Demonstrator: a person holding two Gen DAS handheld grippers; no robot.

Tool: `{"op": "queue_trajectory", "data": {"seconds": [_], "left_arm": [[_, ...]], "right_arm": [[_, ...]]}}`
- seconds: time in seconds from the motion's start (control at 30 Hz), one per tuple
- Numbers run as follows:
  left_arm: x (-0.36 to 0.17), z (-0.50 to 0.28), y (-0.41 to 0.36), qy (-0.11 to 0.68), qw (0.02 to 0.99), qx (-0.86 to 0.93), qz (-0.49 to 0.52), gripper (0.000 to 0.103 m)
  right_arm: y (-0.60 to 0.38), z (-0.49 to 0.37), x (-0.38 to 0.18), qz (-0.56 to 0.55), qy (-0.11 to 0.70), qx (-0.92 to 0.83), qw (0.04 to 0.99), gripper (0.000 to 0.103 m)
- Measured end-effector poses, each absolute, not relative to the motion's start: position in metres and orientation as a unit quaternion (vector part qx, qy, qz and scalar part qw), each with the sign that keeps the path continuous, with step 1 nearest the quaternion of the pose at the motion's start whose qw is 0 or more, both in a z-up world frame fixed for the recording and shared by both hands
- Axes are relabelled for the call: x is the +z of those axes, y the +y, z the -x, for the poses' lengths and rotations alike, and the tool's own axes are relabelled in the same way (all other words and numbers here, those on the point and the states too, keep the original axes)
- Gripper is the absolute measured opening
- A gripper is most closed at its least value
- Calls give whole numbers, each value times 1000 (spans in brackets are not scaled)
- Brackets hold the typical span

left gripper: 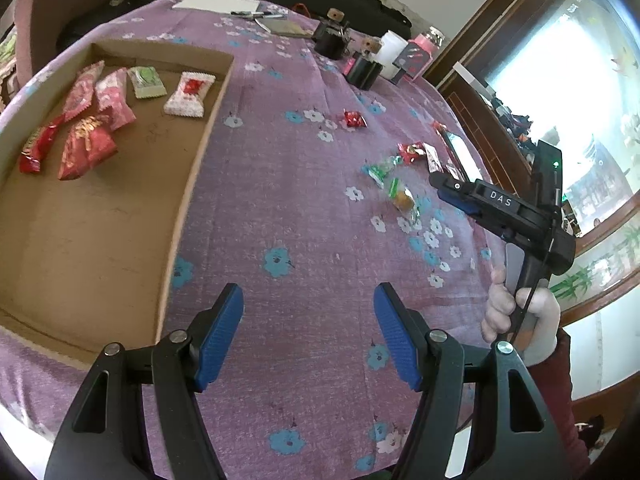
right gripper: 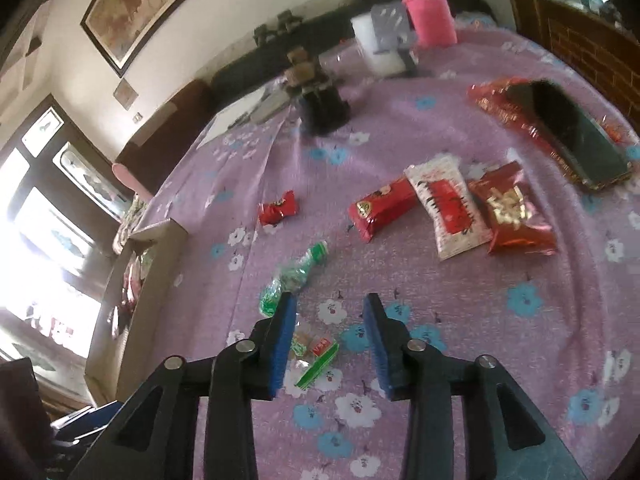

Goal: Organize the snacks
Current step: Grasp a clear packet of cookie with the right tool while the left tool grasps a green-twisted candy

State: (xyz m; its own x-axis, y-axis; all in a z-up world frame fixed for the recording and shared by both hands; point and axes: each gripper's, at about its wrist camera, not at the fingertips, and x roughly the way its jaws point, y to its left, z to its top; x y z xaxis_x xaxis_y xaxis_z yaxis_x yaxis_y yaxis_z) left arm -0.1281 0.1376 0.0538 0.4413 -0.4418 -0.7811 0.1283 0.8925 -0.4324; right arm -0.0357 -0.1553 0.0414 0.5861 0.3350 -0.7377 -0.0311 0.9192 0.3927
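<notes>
A shallow cardboard tray (left gripper: 192, 168) lies at the left on the purple flowered cloth and holds several red, pink, green and white snack packets (left gripper: 86, 148). My left gripper (left gripper: 308, 332) is open and empty, above the cloth beside the tray's right wall. My right gripper (right gripper: 330, 336) is open over a clear green-ended candy (right gripper: 316, 356); it also shows in the left wrist view (left gripper: 456, 196), just right of that candy (left gripper: 402, 196). Loose on the cloth are a green candy (right gripper: 294, 276), a small red candy (right gripper: 278, 209), a red packet (right gripper: 382, 208), a white-red packet (right gripper: 448, 210) and a red-gold packet (right gripper: 514, 216).
A phone (right gripper: 568, 132) lies on a red wrapper at the far right. Black holders (left gripper: 362, 70), a white jar (left gripper: 394, 50) and a pink bottle (right gripper: 428, 12) stand at the back. Paper and pens (left gripper: 248, 8) lie far back. A wooden cabinet (left gripper: 492, 128) borders the right.
</notes>
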Motion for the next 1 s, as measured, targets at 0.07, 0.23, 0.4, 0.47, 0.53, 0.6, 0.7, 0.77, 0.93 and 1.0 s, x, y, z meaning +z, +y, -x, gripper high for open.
{"op": "queue_trajectory", "data": {"seconds": [0.07,0.23,0.4,0.47,0.53,0.6,0.7,0.77,0.93,1.0], "left_arm": [[53,127,135,502,832,-176,156,67],[55,126,135,500,834,-172,155,67],[54,119,131,505,833,-170,152,67],[54,114,127,507,832,-168,150,67],[54,108,123,510,830,-170,148,67],[55,102,116,511,831,-171,140,67],[60,90,98,503,841,-169,110,67],[63,80,83,491,849,-175,85,67],[59,47,39,472,860,-194,21,67],[54,32,20,468,861,-198,-13,67]], "right_arm": [[-149,38,39,-159,444,110,875,47],[-119,45,32,-114,447,143,876,52],[-87,47,25,-26,440,142,886,53],[-85,49,23,-10,440,138,887,44],[-90,51,24,-24,435,139,889,27],[-98,51,24,-40,428,131,893,24],[-116,53,28,-59,410,83,906,20],[-128,53,32,-71,401,55,912,19],[-161,49,28,-126,407,18,904,10],[-171,47,25,-157,412,29,897,10]]}}
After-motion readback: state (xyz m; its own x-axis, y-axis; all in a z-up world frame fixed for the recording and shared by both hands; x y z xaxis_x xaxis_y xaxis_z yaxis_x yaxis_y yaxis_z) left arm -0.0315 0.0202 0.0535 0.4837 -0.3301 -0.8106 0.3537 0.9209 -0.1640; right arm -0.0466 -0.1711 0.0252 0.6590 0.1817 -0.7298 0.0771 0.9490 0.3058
